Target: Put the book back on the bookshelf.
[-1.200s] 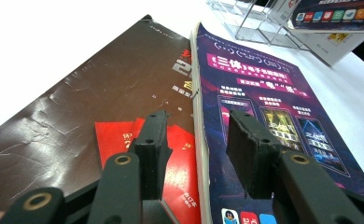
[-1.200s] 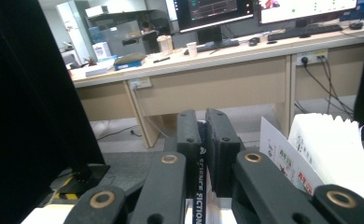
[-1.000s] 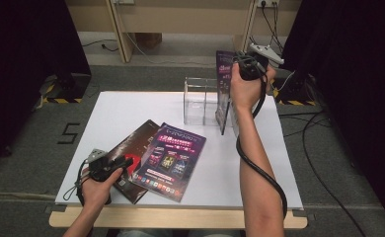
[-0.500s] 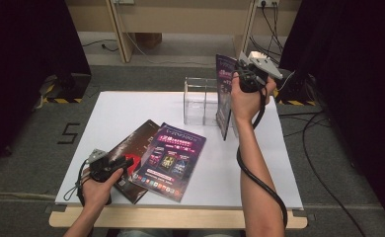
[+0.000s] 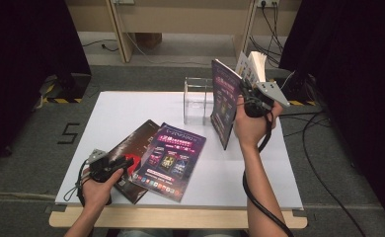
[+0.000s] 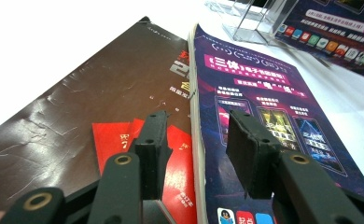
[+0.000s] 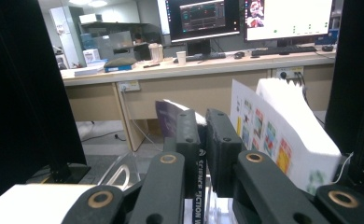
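Two magazines are lying at lower left under my wide-open left gripper (image 5: 126,163), while my right gripper (image 5: 244,95), clamping the third magazine (image 5: 225,101), is bringing it lower beside the clear holder (image 5: 196,94) at upper centre, nearing insertion.

purple magazine (image 6: 264,107): glossy paper | brown magazine (image 6: 77,116): creased gloss | stand (image 5: 198,98): clear plastic

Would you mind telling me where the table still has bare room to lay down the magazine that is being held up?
The far-left table corner, beyond the brown magazine, is bare, as is the near-right stretch beside the flat purple magazine. It is crowded around the clear acrylic holder and the left hand-held gripper.
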